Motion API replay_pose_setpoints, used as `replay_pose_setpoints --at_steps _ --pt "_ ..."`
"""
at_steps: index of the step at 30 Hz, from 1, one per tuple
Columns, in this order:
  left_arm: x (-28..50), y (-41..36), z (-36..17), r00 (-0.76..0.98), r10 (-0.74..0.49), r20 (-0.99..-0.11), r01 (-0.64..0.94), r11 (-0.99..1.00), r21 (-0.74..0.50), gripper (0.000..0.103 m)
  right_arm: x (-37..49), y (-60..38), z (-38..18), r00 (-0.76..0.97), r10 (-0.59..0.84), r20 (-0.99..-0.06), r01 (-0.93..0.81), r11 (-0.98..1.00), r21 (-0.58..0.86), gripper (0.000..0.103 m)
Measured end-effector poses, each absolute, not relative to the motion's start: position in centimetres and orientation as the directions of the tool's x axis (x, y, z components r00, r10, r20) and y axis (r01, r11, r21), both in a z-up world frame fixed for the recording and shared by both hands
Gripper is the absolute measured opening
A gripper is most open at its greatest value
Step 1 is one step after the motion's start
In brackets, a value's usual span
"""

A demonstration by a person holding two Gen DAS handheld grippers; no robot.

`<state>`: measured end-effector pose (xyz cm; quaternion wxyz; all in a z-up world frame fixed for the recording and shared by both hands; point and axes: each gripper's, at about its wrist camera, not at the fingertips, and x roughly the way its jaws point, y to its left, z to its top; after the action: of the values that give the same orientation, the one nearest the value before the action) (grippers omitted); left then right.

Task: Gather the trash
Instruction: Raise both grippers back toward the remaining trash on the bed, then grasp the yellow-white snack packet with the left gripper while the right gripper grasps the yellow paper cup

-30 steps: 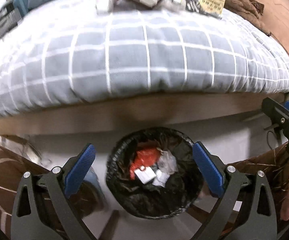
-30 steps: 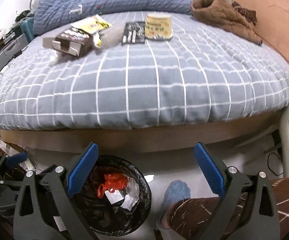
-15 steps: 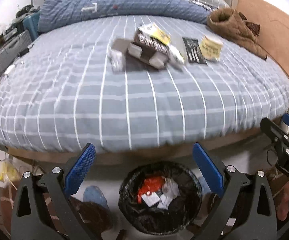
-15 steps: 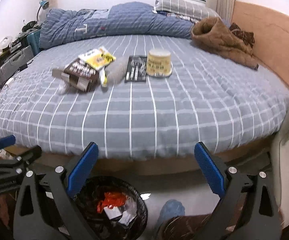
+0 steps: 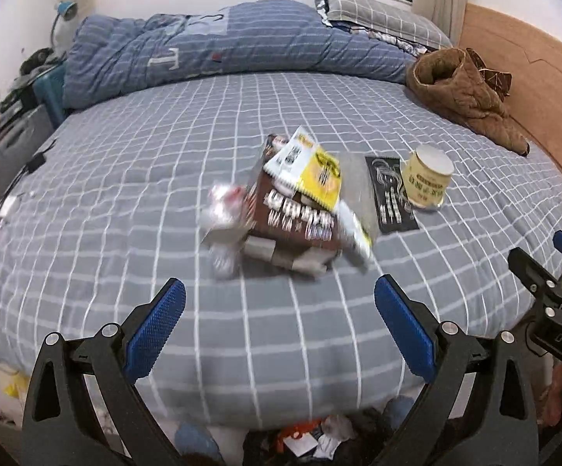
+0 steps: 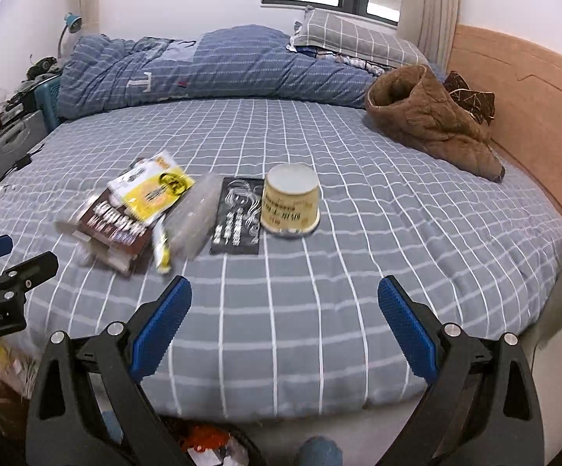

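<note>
Cardboard and foil litter sits mid-frame on the bed [image 6: 320, 310]: brown box [image 5: 292, 225], yellow packet [image 5: 316, 174], paper cup [image 6: 290, 198]. All look light and crushable; I'd pinch edges or the rim. Left tool [image 5: 277, 322] and right tool [image 6: 285, 318] are both spread, empty.

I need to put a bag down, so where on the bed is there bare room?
Free: the near strip of sheet in front of both claws, and the stretch between the cup and the brown jacket. Also the left side, toward the suitcase. Crowded: the middle, where box, yellow packet, black card and cup cluster.
</note>
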<state>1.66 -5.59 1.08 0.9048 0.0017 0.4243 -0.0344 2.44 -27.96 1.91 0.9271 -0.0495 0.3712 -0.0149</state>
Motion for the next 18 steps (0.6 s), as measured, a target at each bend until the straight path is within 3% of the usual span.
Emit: replay_pose_setpoints --at_steps 8,18 --pt "10.3 -7.7 -0.3 0.623 -0.105 -0.775 0.115 0.992 -0.041 0.096 11.1 -28.6 0.1 0.704 -0.079 -0.706 0.001 0.994 -0.110 0.093" --pt "17.5 -9.8 -3.6 0.616 -0.068 -0.785 0.139 0.990 0.023 0.096 18.6 -29.4 -3.1 0.678 -0.099 -0.729 0.027 0.994 -0.110 0.093"
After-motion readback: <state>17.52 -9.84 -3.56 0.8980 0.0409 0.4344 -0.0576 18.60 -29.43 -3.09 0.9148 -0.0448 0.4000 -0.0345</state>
